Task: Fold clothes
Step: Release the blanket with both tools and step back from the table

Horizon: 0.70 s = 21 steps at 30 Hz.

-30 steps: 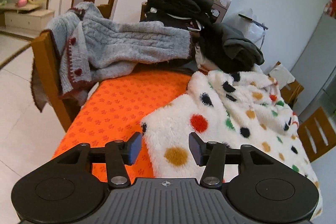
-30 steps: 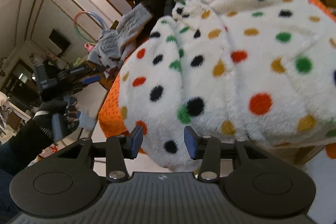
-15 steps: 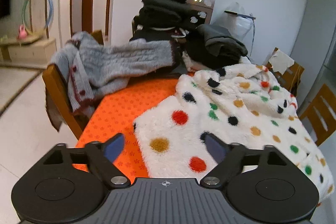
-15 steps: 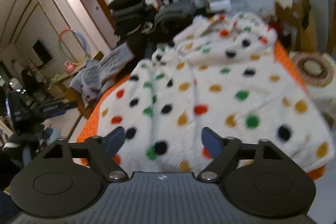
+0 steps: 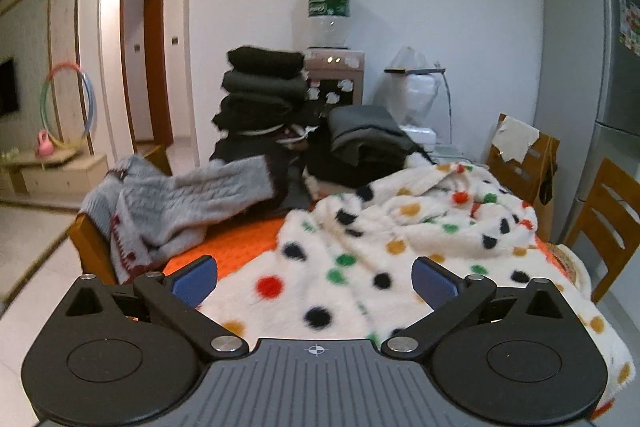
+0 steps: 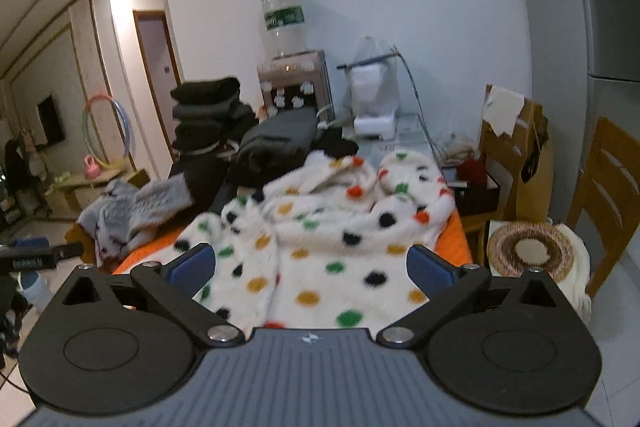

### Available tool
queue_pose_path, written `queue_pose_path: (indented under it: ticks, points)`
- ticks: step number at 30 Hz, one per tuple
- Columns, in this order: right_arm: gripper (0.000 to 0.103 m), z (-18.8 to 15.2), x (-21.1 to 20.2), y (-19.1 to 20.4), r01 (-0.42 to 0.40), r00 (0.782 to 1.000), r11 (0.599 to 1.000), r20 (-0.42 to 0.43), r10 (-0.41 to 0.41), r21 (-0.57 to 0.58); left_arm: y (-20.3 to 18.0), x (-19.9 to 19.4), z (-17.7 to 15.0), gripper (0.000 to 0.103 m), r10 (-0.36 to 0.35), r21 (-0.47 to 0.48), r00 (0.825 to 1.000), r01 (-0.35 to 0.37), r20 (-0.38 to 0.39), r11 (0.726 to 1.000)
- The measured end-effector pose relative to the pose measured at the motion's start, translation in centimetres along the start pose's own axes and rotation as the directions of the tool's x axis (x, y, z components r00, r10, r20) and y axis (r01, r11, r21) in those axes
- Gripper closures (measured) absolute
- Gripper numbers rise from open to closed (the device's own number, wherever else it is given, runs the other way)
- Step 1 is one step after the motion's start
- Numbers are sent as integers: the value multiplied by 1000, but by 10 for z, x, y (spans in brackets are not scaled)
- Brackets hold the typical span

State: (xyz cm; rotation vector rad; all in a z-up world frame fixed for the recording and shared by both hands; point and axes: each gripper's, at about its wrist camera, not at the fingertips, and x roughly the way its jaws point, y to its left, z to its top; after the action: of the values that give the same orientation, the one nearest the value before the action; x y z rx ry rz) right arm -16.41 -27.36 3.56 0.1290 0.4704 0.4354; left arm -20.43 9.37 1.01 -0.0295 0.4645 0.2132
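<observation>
Both my tongs stand wide apart now and hold nothing. A second ago each pair was drawn nearly together down at the near hem of the spotted fleece; half a second ago they had sprung apart, and since then I have pulled both back and up, so the whole counter comes into sight. My left tongs [image 5: 314, 277] hang above the fleece's near left part, my right tongs [image 6: 310, 267] above its near middle, neither touching cloth.

The white polka-dot fleece [image 5: 400, 251] lies spread over the orange counter [image 5: 236, 247], smooth toward me and bunched in ridges at the far end, one edge drooping over the right side. I read the release as the end of a tug or a lay-down: the near part looks flattened, yet the far part is rumpled, so this garment is not a tidy packet.

Behind it a stack of dark folded clothes [image 5: 260, 87] stands against the water dispenser [image 5: 334, 75]. To the left a grey knit cardigan [image 5: 180, 203] sprawls loosely, half on the counter and half over a wooden chair [image 5: 92, 247].
</observation>
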Motion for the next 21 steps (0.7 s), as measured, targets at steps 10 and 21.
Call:
queue_pose_path:
  ticks: [10, 21]
  points:
    - [0, 47, 23, -102, -75, 997, 991, -38, 71, -114, -136, 0, -4, 0, 84, -81, 996, -86, -33, 993]
    - [0, 66, 45, -184, -51, 996, 995, -79, 44, -90, -220, 22, -2, 0, 87, -97, 986, -102, -143, 990]
